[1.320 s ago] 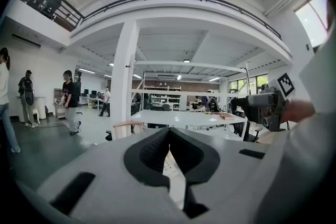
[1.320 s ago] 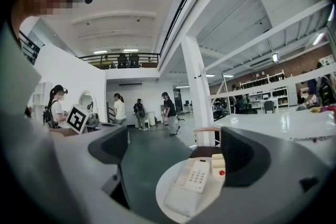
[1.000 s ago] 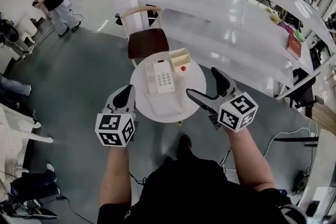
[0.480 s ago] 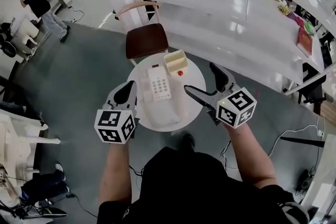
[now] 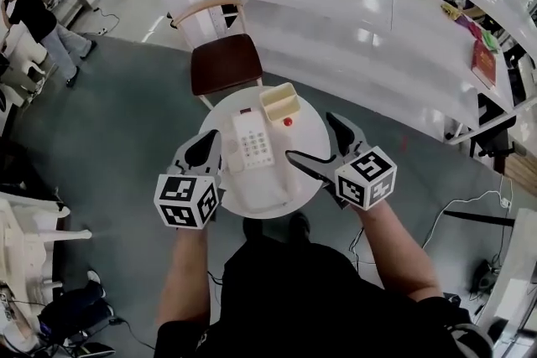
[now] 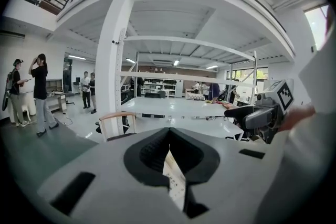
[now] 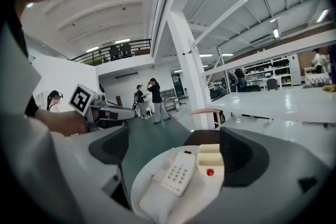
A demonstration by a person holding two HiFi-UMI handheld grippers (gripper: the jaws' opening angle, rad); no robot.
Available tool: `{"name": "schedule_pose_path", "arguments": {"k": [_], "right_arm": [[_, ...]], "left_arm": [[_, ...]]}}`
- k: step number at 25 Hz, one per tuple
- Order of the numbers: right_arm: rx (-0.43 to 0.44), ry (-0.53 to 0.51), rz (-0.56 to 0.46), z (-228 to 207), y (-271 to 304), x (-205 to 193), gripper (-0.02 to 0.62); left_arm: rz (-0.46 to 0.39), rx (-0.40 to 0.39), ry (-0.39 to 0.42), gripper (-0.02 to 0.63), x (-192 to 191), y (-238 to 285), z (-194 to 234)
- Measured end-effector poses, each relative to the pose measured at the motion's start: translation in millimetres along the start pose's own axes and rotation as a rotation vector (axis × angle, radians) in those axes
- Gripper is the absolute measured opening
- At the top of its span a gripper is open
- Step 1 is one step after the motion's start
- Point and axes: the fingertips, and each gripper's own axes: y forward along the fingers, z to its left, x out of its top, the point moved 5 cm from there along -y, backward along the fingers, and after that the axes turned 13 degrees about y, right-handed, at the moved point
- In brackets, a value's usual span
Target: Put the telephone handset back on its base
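The telephone handset (image 5: 238,138) lies along the left edge of the telephone base (image 5: 257,140), on the round white counter (image 5: 309,134). Whether it is seated in the cradle or merely laid alongside cannot be told. The right hand-held gripper (image 5: 315,142) is held to the right of the base, jaws spread wide and empty. The left hand-held gripper (image 5: 204,149) is held to the left of the base, jaws drawn to a narrow slit on nothing. A cream tray (image 5: 280,103) and a small red object (image 5: 288,121) are seen behind the base, and a white cloth (image 5: 265,184) in front of it. The handset is best gripped across its middle, kept level, and lowered squarely into the cradle while the base is steadied.
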Motion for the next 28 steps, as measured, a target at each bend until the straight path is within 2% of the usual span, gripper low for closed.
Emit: {"name": "schedule_pose_path", "arguments": {"k": [7,13,20,24,28], "right_arm": [[-0.135,0.037,0.121,7.6,37.4,-42.2,0.520],[-0.246,0.080,0.181,20.8,56.3,-82.5,0.518],[-0.316,0.130,0.289,-0.4,67.4,-126.3,0.515],[-0.336,0.152,0.367,-23.5,77.1,-152.7,0.506],[-0.344,0.189,0.441,-41.2,88.2,-191.5,0.497]], "left_arm": [[-0.008,-0.084,-0.014,0.011,-22.2,10.9,51.6],[-0.018,-0.165,-0.006,0.011,-42.7,16.6,81.7],[0.008,-0.271,-0.030,0.011,-58.0,42.3,65.3],[0.032,-0.300,-0.046,0.011,-63.4,56.9,56.7],[0.075,-0.312,-0.045,0.011,-84.9,71.1,51.3]]}}
